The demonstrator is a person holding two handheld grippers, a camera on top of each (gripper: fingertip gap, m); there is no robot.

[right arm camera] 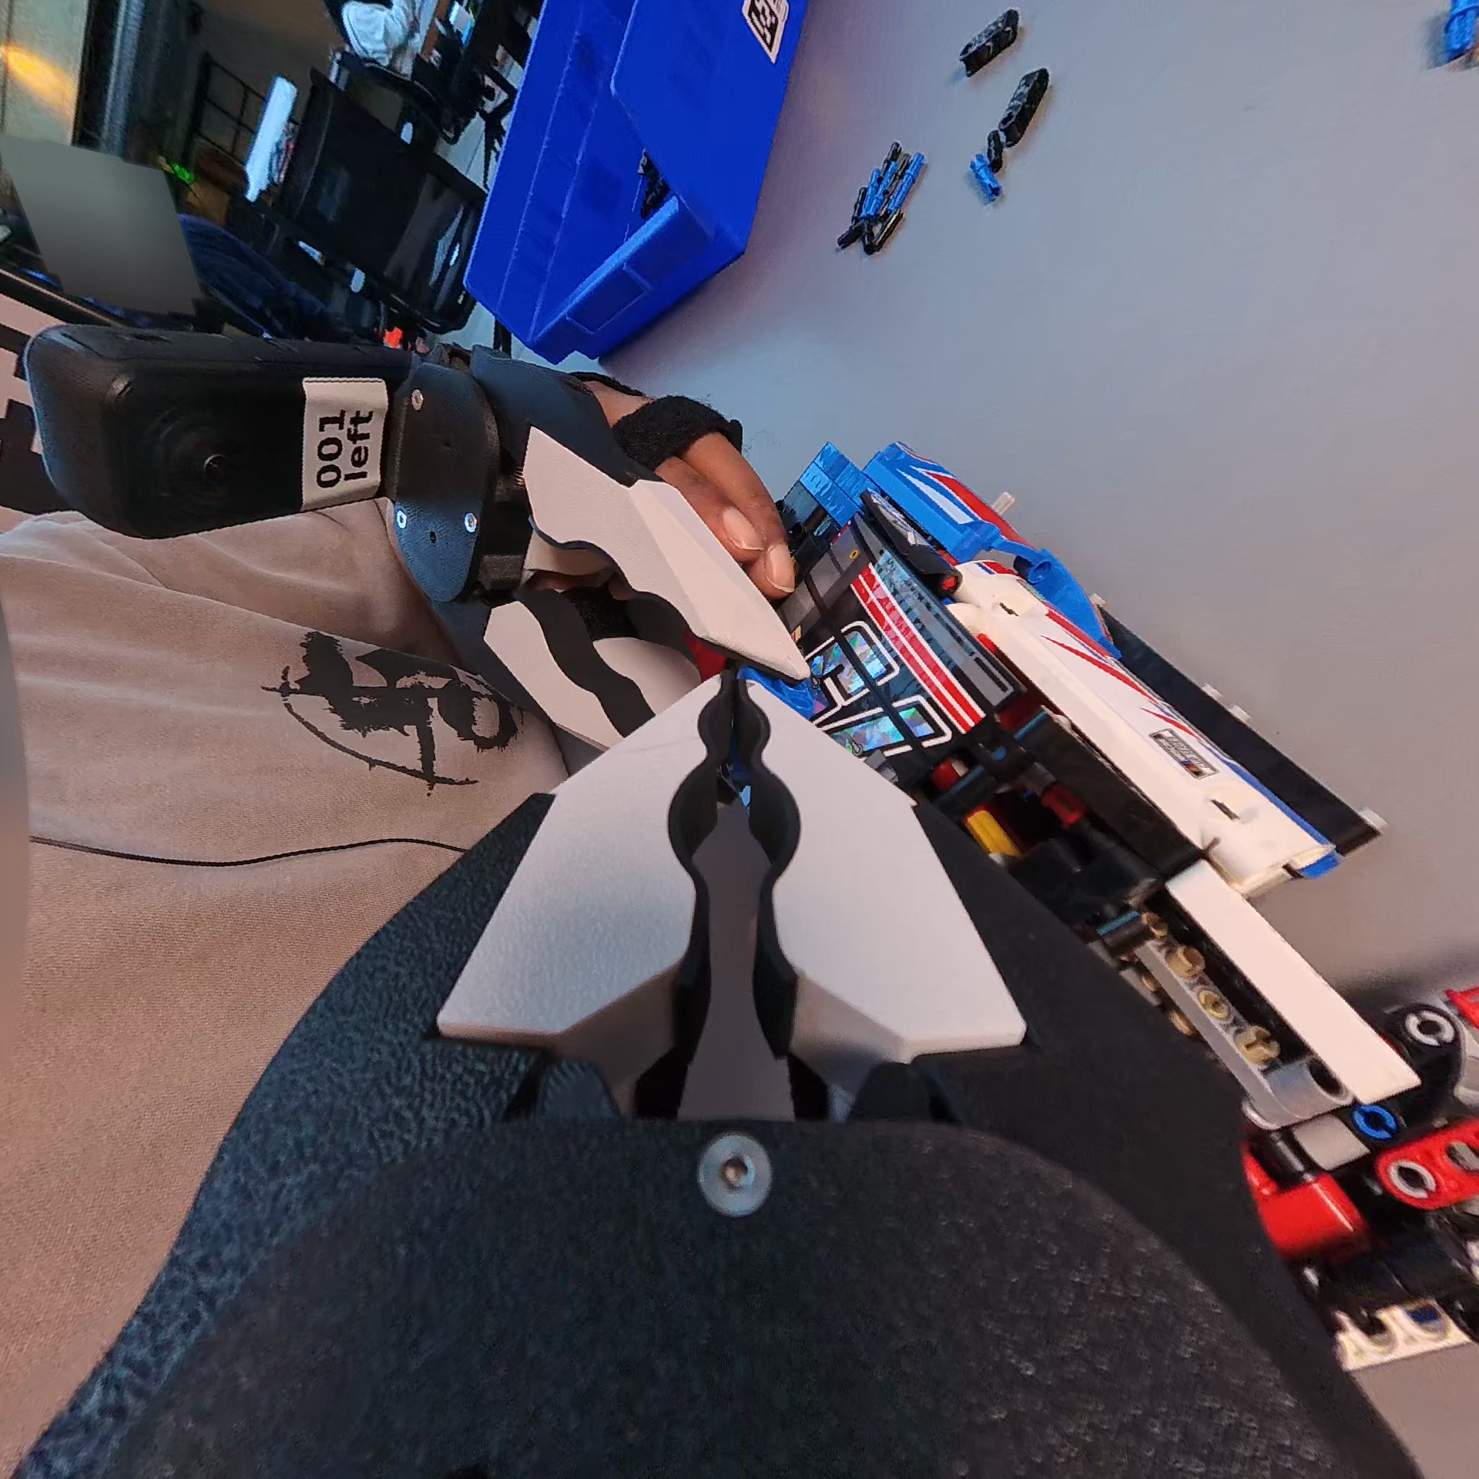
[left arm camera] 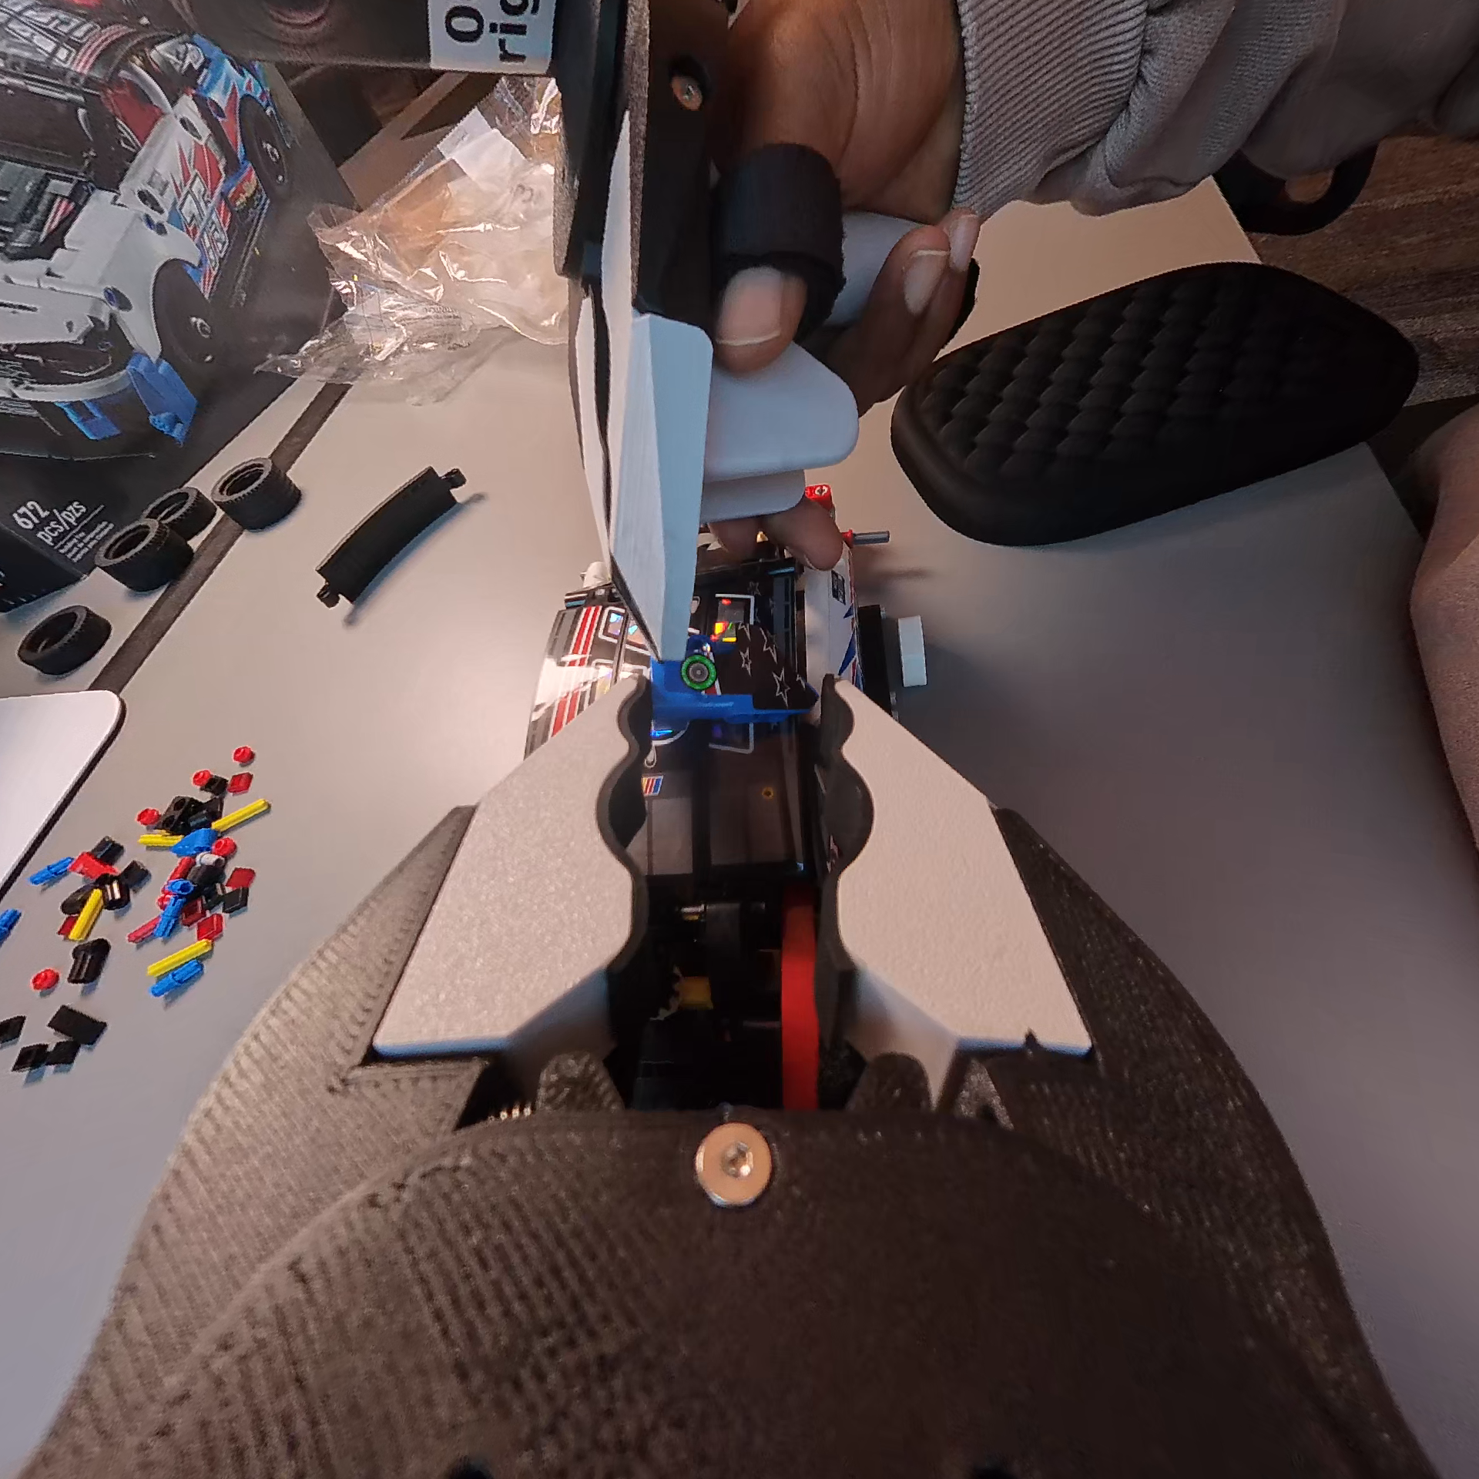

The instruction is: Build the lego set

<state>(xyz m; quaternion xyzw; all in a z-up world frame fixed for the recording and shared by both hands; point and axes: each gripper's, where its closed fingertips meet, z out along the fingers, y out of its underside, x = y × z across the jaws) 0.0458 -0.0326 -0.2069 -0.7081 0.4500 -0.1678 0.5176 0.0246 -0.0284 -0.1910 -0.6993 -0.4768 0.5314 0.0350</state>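
Squeezing the toy car (left arm camera: 720, 768) on the grey table (left arm camera: 1120, 800), the left claw (left arm camera: 732, 704) grips both its sides. The right claw (right arm camera: 735, 688), pinched together, touches the car's blue piece (left arm camera: 704, 704).

Count, left wrist view: four loose black tyres (left arm camera: 258, 490), one curved black strip (left arm camera: 390, 535), one product box (left arm camera: 120, 240), one crumpled clear bag (left arm camera: 448, 248), one pile of small mixed parts (left arm camera: 160, 880), too many to count.
Right wrist view: one partly built car (right arm camera: 1000, 704), one blue bin (right arm camera: 640, 160).
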